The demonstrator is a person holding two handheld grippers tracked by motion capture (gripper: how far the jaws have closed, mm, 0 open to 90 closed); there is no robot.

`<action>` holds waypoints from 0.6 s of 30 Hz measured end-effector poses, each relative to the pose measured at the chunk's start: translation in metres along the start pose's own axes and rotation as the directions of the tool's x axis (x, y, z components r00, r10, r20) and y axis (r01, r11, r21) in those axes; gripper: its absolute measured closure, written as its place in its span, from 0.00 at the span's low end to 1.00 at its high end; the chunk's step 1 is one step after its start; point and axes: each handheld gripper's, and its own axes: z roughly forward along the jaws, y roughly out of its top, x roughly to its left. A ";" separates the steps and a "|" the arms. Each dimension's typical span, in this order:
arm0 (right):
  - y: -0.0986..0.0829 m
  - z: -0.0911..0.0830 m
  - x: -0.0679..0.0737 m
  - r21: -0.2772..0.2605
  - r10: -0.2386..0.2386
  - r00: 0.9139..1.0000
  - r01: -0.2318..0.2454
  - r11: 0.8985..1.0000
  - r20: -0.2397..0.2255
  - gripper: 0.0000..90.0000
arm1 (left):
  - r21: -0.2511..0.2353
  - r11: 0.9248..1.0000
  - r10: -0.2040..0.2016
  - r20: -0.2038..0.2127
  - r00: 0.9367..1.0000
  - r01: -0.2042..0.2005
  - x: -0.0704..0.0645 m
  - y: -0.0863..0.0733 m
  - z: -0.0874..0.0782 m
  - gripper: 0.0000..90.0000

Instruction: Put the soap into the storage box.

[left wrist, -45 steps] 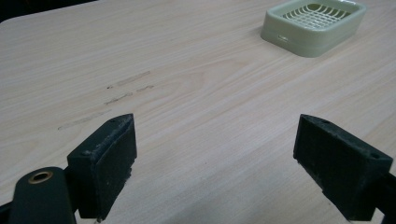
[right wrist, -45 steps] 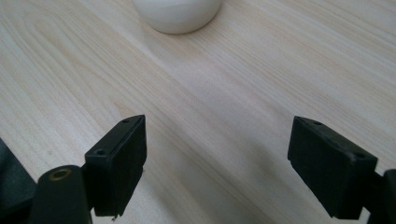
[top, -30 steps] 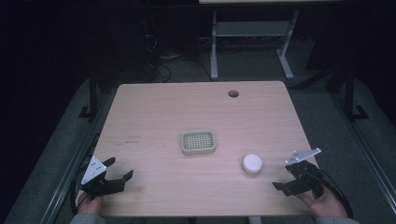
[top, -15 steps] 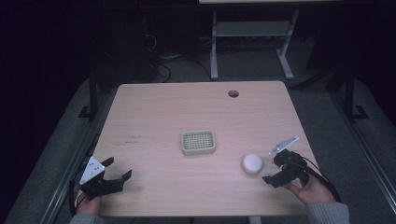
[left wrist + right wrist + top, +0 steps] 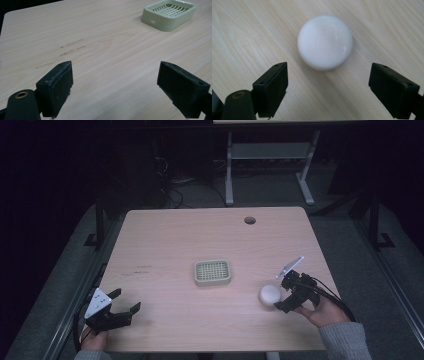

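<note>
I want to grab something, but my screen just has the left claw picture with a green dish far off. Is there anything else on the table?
Observer: Yes, a round white soap lies to the right of the dish, apart from it.
Operator: Is the other claw near it?
Observer: The right claw is right beside the soap, pointing at it, jaws wide open and not touching it.
Operator: Is the soap shiny?
Observer: In the right claw picture the soap looks smooth, with a small glossy spot.
Operator: Is anything in the dish?
Observer: No, from above its grid is bare.
</note>
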 end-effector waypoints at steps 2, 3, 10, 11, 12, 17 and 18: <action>0.004 0.000 0.001 0.007 -0.006 1.000 0.006 1.000 0.004 0.17 | 0.002 1.000 0.002 0.000 1.000 -0.002 0.000 0.000 0.000 0.14; 0.006 0.000 0.001 0.010 -0.010 1.000 0.010 1.000 0.005 0.17 | 0.002 1.000 0.002 0.000 1.000 -0.002 0.000 0.000 0.000 0.14; 0.022 0.007 0.000 0.042 -0.031 1.000 0.031 0.999 -0.005 0.17 | 0.002 1.000 0.004 -0.002 1.000 -0.004 0.001 0.000 -0.001 0.14; 0.024 0.008 0.000 0.044 -0.032 0.999 0.032 0.998 -0.006 0.17 | 0.002 1.000 0.004 -0.002 1.000 -0.004 0.001 0.000 -0.001 0.14; 0.026 0.009 -0.001 0.050 -0.037 0.999 0.038 0.998 -0.008 0.17 | 0.002 1.000 0.004 -0.002 1.000 -0.004 0.001 0.000 -0.001 0.14; 0.033 0.019 -0.002 0.103 -0.041 0.999 0.043 0.994 -0.016 0.17 | 0.002 1.000 0.001 -0.001 1.000 -0.001 0.001 0.000 -0.001 0.14; 0.034 0.021 -0.002 0.112 -0.040 0.999 0.042 0.993 -0.019 0.17 | 0.002 1.000 0.001 -0.001 1.000 -0.001 0.001 0.000 -0.001 0.14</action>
